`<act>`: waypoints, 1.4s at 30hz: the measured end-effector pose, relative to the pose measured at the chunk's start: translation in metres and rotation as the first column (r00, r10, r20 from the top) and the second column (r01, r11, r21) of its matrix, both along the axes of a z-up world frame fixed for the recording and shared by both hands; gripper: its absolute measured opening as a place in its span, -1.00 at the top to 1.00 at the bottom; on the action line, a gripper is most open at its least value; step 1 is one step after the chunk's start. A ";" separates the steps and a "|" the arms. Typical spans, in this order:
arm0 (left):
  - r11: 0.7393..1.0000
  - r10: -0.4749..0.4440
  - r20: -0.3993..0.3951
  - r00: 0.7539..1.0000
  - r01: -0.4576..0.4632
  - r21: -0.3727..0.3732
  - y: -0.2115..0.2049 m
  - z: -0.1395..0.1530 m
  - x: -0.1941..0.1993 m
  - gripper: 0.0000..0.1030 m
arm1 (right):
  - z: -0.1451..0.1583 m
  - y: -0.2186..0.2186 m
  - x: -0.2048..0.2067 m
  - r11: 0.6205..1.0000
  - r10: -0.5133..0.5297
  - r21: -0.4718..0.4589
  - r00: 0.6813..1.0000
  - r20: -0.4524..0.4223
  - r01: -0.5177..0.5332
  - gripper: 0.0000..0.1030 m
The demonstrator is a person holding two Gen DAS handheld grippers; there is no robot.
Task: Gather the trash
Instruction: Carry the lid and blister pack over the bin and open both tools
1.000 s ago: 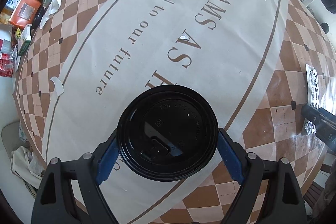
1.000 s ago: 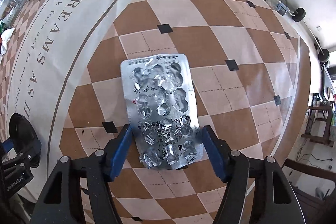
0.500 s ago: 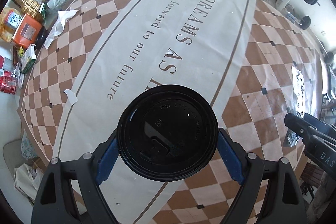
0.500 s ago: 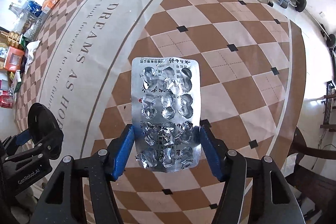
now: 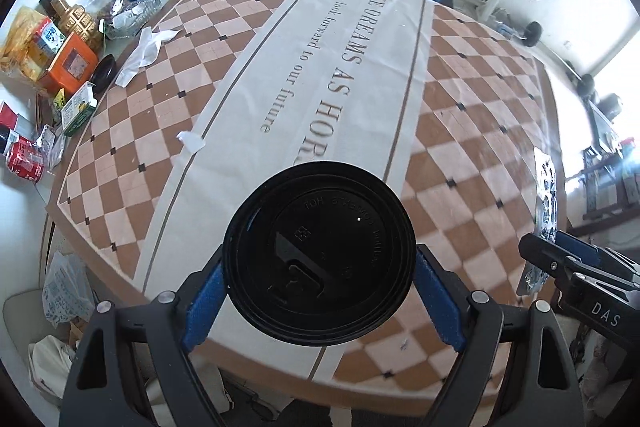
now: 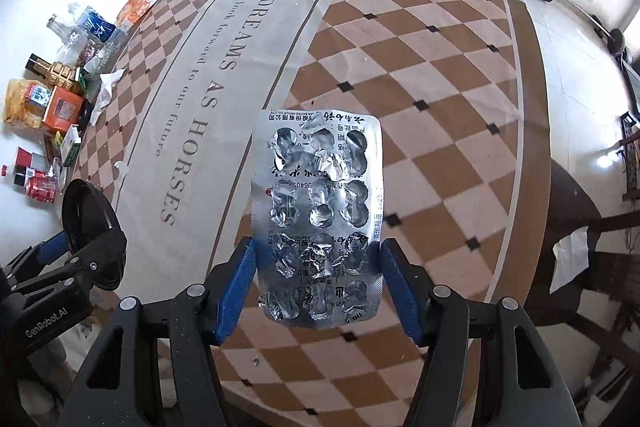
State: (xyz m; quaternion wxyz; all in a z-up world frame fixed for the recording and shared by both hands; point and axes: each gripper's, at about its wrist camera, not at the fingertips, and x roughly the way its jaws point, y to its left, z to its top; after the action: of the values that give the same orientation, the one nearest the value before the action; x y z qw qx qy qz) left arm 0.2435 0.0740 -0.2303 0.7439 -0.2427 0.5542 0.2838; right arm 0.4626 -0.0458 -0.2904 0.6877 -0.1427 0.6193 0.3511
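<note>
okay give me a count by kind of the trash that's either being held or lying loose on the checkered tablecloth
Black cup lid, held in the left hand-held gripper: 1
Empty pill blister pack, held in the right hand-held gripper: 1
Crumpled white tissue: 1
Small white paper scrap: 1
Total: 4

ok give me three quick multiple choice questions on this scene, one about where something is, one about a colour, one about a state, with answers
1. Where does the crumpled white tissue lie?
A. on the tablecloth, near the clutter at its left edge
B. in the right gripper
C. on the chair

2. What colour is the cup lid in the left gripper?
A. white
B. black
C. orange

3. What state is the blister pack in the right gripper in?
A. full and sealed
B. cut in two
C. used, its foil pockets burst

Answers:
1 A: the left wrist view shows it on the checkered cloth beside the boxes.
2 B: the lid is black all over.
3 C: the foil over each pocket is torn open.
</note>
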 end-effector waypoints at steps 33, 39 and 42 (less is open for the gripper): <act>0.931 0.028 -0.187 0.982 -0.094 -0.352 -0.090 -0.372 -0.169 -0.68 | -0.360 -0.164 -0.290 0.958 0.012 -0.272 0.966 -0.257 -0.084 -0.26; 0.898 0.012 -0.199 0.980 -0.098 -0.429 -0.081 -0.460 -0.152 -0.74 | -0.461 -0.139 -0.254 0.965 0.011 -0.246 0.953 -0.304 -0.090 -0.26; 0.886 0.023 -0.214 0.977 -0.119 -0.449 -0.075 -0.486 -0.150 -0.82 | -0.498 -0.129 -0.242 0.968 0.009 -0.233 0.940 -0.342 -0.095 -0.27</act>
State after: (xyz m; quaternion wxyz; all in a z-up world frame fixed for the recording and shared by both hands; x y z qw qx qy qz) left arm 0.0935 -0.0007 -0.7163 0.5942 -0.4017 0.6690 0.1950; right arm 0.2209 -0.1743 -0.7885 0.5386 -0.1811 0.7627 0.3089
